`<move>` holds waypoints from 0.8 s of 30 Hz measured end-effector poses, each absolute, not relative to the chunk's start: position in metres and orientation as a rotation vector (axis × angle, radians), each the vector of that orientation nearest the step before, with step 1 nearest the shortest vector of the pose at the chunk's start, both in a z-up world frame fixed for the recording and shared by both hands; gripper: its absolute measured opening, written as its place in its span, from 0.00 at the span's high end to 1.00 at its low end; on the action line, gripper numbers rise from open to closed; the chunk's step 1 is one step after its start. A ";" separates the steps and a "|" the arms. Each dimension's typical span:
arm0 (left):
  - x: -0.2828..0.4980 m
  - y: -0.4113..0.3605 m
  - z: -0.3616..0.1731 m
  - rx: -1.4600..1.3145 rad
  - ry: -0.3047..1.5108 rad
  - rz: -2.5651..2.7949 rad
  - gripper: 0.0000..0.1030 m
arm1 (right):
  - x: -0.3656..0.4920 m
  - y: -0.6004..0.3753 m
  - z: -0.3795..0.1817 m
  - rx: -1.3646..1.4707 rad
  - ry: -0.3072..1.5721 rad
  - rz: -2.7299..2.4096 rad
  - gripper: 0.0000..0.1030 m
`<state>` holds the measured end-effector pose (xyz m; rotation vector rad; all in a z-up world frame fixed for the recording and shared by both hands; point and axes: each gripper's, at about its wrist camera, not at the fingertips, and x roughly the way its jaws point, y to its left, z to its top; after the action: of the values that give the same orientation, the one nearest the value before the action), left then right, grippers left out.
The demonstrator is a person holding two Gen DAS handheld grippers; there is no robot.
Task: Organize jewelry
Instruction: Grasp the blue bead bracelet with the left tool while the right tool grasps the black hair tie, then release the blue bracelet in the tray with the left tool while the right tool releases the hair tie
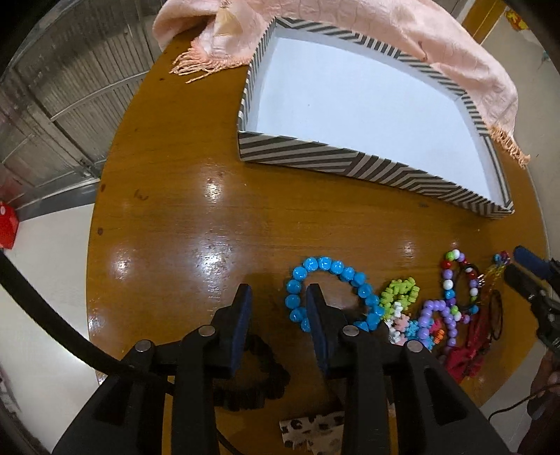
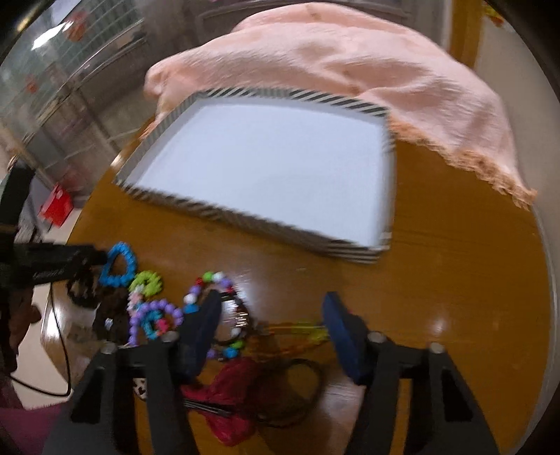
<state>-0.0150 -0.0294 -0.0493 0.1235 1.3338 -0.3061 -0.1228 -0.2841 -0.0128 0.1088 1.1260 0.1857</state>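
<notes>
A black-and-white striped tray (image 1: 297, 154) with an empty white floor sits at the back of the round wooden table; it also shows in the right wrist view (image 2: 245, 213). A blue bead bracelet (image 1: 332, 269) lies near the front, with green (image 1: 402, 290), purple (image 1: 434, 311) and multicoloured (image 1: 451, 273) bracelets to its right. My left gripper (image 1: 280, 294) is open, its right finger over the blue bracelet's ring. My right gripper (image 2: 273, 308) is open above a red bow (image 2: 234, 385), a dark hair tie and a yellow piece (image 2: 301, 332). The blue bracelet (image 2: 119, 262) shows at left.
A pink fringed scarf (image 1: 350, 24) drapes over the tray's far rim and the table's back edge. A black scrunchie (image 1: 259, 378) lies under my left gripper. A spotted piece (image 1: 308, 430) lies at the front edge. A red box (image 1: 7, 227) sits on the floor at left.
</notes>
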 end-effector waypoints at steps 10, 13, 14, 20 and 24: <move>-0.014 -0.047 -0.056 0.198 1.310 -0.281 0.79 | -0.115 -0.259 -0.039 0.028 1.208 0.277 0.68; -0.013 -0.054 -0.055 0.204 1.298 -0.296 0.79 | -0.112 -0.257 -0.039 0.014 1.207 0.294 0.70; -0.012 -0.056 -0.055 0.205 1.294 -0.299 0.81 | -0.110 -0.255 -0.039 0.003 1.209 0.302 0.71; -0.011 -0.062 -0.053 0.179 1.287 -0.333 1.00 | -0.102 -0.252 -0.049 0.013 1.241 0.345 0.91; -0.012 -0.053 -0.046 0.116 1.274 -0.349 1.00 | -0.108 -0.262 -0.037 0.082 1.214 0.350 0.91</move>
<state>-0.0125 -0.0535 -0.0464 0.1163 1.2736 -0.3485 -0.1081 -0.2622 -0.0374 0.0824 1.2137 0.3504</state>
